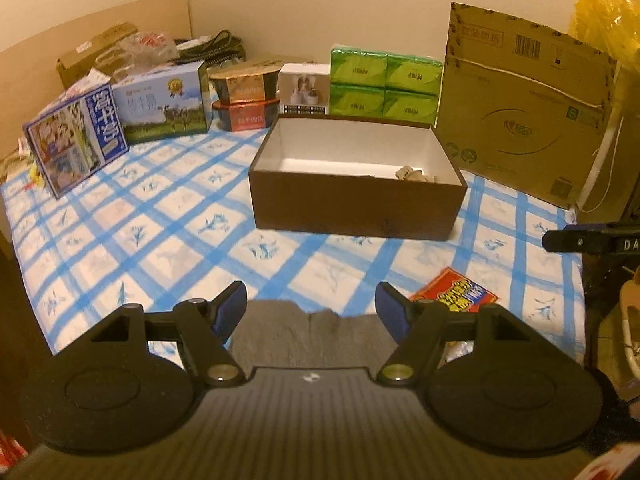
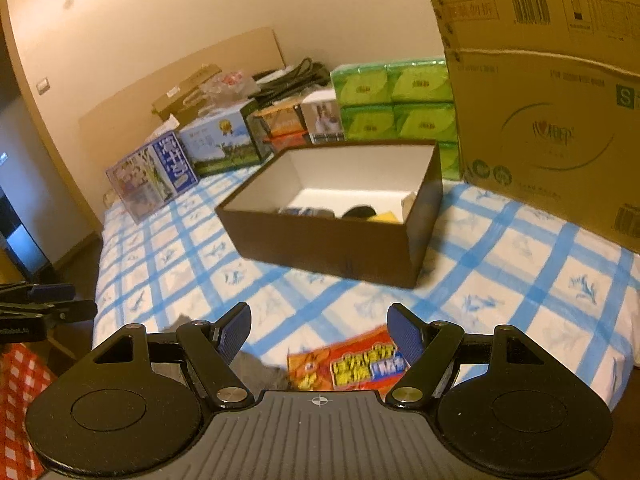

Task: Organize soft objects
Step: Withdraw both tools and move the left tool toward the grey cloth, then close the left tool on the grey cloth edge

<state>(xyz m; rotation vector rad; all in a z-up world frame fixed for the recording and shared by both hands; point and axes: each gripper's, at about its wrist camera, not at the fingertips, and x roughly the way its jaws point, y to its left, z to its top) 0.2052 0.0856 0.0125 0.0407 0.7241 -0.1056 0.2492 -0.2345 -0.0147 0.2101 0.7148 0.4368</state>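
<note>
A brown open box (image 1: 356,204) with a white inside stands on the blue checked sheet; in the right wrist view (image 2: 320,244) it holds several small items, dark, black and yellow. A grey cloth (image 1: 316,336) lies at the near edge, between the fingers of my open, empty left gripper (image 1: 310,310); it also shows in the right wrist view (image 2: 256,368). A red and yellow snack packet (image 1: 456,294) lies to its right. My right gripper (image 2: 318,330) is open and empty, just above that packet (image 2: 348,362).
Milk cartons (image 1: 164,104), food tubs (image 1: 244,100), green tissue packs (image 1: 384,84) and a big cardboard box (image 1: 520,112) line the back. The right gripper's tip (image 1: 592,240) shows at the right edge; the left gripper's tip (image 2: 40,308) shows at the left.
</note>
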